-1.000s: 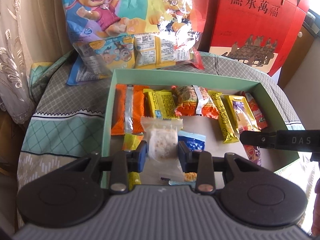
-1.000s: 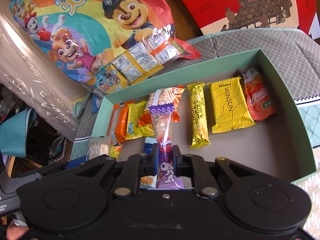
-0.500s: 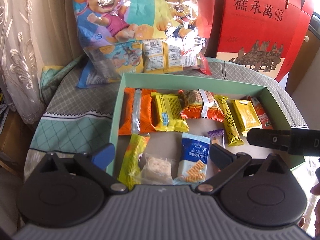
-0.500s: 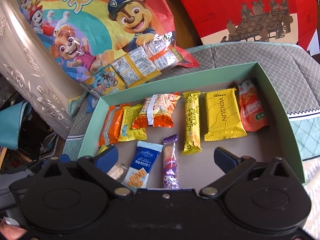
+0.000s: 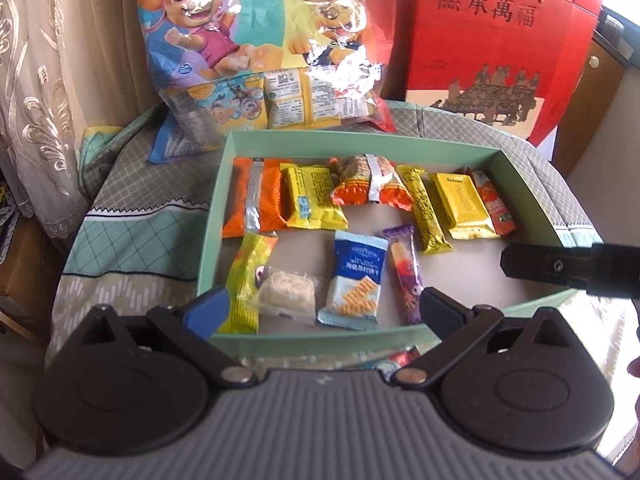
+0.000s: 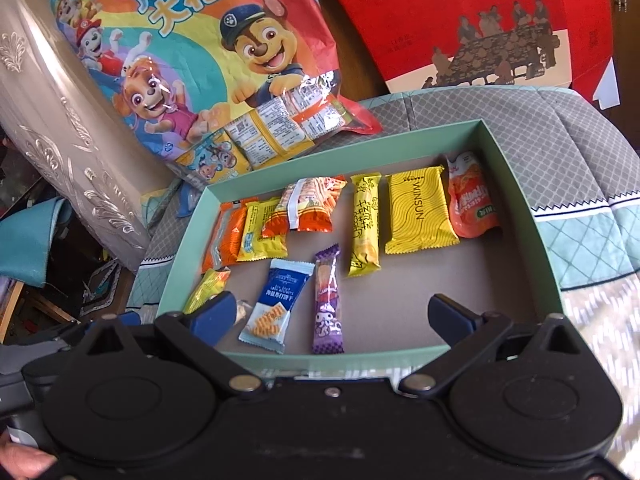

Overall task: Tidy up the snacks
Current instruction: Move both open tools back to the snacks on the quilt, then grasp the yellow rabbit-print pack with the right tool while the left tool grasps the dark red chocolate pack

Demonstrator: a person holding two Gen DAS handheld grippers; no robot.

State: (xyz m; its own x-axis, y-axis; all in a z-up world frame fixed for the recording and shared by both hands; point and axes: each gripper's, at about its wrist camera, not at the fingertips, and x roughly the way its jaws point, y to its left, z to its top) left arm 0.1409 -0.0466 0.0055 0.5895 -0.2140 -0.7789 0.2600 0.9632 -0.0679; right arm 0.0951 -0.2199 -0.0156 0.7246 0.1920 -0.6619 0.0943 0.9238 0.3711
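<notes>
purple snack stick (image 6: 329,304) and clear rice cake pack (image 5: 289,294) are now lying loose in the green box (image 5: 524,168), front row; left gripper (image 5: 320,308) and right gripper (image 6: 334,316) are both backing off wide open, holding nothing, so more snacks come next i guess.

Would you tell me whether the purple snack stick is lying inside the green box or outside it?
Inside. The purple snack stick lies flat on the floor of the green box, beside the blue cracker packet, free of both open claws.

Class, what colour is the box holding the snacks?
Pale green cardboard box, seen best from the right wrist.
</notes>
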